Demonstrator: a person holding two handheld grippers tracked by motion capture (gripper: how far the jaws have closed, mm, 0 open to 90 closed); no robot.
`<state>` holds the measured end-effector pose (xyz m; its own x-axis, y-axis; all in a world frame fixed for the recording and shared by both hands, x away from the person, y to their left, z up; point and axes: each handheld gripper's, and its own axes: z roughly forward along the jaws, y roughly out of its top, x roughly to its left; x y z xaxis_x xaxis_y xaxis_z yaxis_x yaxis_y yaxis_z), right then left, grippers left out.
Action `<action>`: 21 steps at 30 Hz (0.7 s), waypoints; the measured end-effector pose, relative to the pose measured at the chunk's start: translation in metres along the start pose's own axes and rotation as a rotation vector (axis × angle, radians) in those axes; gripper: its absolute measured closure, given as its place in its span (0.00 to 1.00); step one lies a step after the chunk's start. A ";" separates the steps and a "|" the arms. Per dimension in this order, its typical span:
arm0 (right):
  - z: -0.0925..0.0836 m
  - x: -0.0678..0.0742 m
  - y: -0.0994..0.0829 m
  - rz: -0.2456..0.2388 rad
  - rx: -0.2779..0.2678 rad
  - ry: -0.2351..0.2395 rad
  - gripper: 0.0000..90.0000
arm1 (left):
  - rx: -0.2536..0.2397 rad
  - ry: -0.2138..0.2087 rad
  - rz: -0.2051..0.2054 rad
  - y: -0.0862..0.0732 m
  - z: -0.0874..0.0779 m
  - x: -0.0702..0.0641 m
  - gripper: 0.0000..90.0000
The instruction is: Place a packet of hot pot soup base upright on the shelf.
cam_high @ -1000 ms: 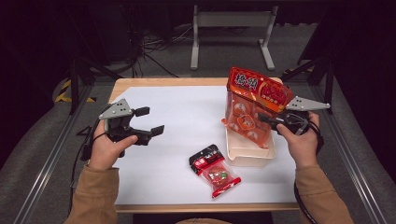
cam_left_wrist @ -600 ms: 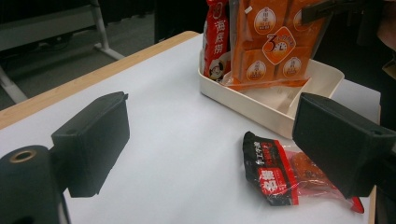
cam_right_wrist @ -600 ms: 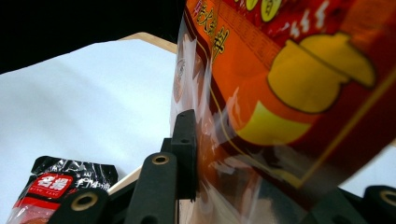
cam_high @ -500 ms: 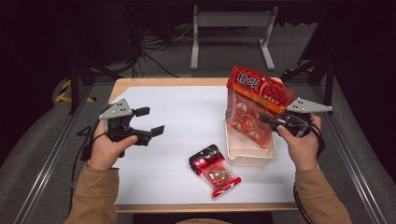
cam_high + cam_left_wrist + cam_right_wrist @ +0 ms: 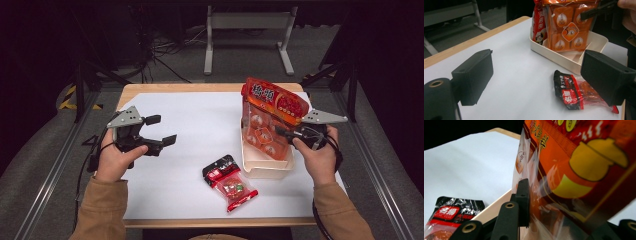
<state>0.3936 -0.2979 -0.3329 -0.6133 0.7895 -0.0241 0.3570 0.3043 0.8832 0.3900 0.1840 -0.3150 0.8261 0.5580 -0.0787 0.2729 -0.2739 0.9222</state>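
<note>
A large orange multi-pack snack bag [image 5: 270,117] stands tilted in a cream tray [image 5: 265,170] at the right of the white mat. My right gripper [image 5: 281,133] is shut on the bag's right edge; in the right gripper view the bag [image 5: 579,165] sits between the jaws of the right gripper [image 5: 564,220]. A small red and black snack packet [image 5: 230,182] lies flat on the mat in front of the tray. My left gripper [image 5: 161,130] hovers over the mat's left side, open with nothing between its fingers; the left gripper view has the left gripper [image 5: 540,77] aimed toward the packet [image 5: 571,91] and the tray [image 5: 564,58].
A white mat [image 5: 200,130] covers the wooden table [image 5: 175,87]. The tray has a divider [image 5: 584,51] inside. Beyond the table stand a metal frame leg [image 5: 210,45] and cables on a dark floor.
The orange bag and my right gripper have sunk slightly toward the tray. My left gripper has stayed where it was, still open.
</note>
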 end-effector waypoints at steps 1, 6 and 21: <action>0.002 0.001 -0.001 -0.010 0.008 0.006 0.78 | 0.001 0.001 -0.005 0.000 0.001 0.000 0.13; 0.013 0.004 -0.007 -0.027 0.019 0.030 0.78 | 0.001 0.002 0.002 0.000 0.000 0.000 0.13; 0.011 -0.019 -0.032 0.087 -0.014 0.093 0.78 | 0.021 -0.010 0.003 -0.001 0.011 -0.001 0.13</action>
<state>0.4016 -0.3171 -0.3663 -0.6432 0.7596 0.0963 0.4023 0.2283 0.8866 0.3943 0.1757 -0.3203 0.8319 0.5492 -0.0797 0.2806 -0.2923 0.9142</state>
